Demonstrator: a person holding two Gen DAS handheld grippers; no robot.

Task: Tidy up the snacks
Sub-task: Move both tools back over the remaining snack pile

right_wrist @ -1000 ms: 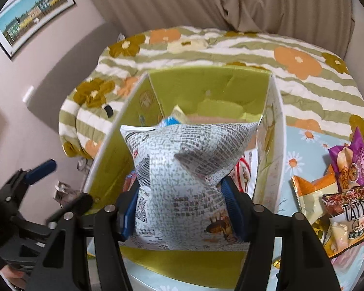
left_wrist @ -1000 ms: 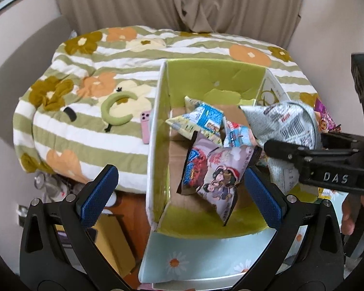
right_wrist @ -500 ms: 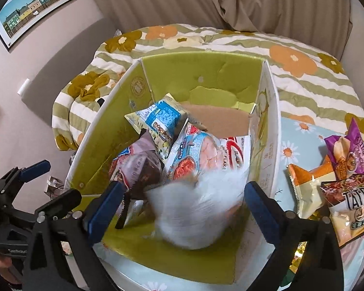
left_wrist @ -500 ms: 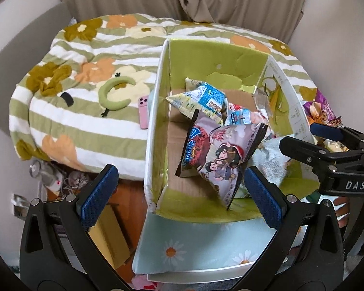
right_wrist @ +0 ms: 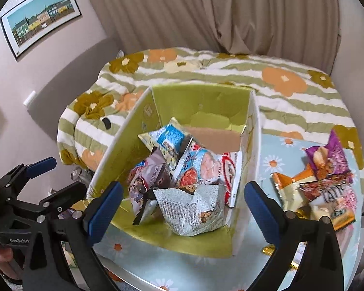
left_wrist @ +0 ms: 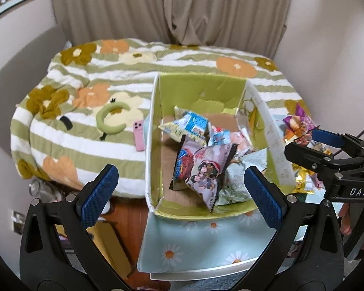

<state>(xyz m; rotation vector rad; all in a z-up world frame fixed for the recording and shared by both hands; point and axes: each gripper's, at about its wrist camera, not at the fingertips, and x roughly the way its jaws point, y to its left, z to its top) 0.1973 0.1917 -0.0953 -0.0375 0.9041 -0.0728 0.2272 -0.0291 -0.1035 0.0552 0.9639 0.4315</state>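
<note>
A green cardboard box (left_wrist: 199, 89) (right_wrist: 201, 99) stands on the table and holds several snack bags. A grey newsprint-pattern bag (right_wrist: 194, 208) (left_wrist: 240, 177) lies at the box's near right corner, next to a purple cartoon bag (left_wrist: 203, 169) and a blue bag (right_wrist: 169, 138). My left gripper (left_wrist: 179, 196) is open and empty, above the box's near edge. My right gripper (right_wrist: 182, 208) is open and empty, just above the grey bag; it also shows in the left wrist view (left_wrist: 310, 145). Loose snack bags (right_wrist: 327, 177) lie on the table right of the box.
The table has a light blue daisy cloth (left_wrist: 194, 242). Behind it is a bed with a green striped flower blanket (left_wrist: 89, 92), a pink phone (left_wrist: 139, 134) and a green curved cushion (left_wrist: 111, 121). Curtains hang at the back. Yellow boxes (left_wrist: 109, 242) sit on the floor left.
My right gripper opened and let go of the grey bag, which dropped into the box's near right corner. Both grippers have pulled back and up from the box.
</note>
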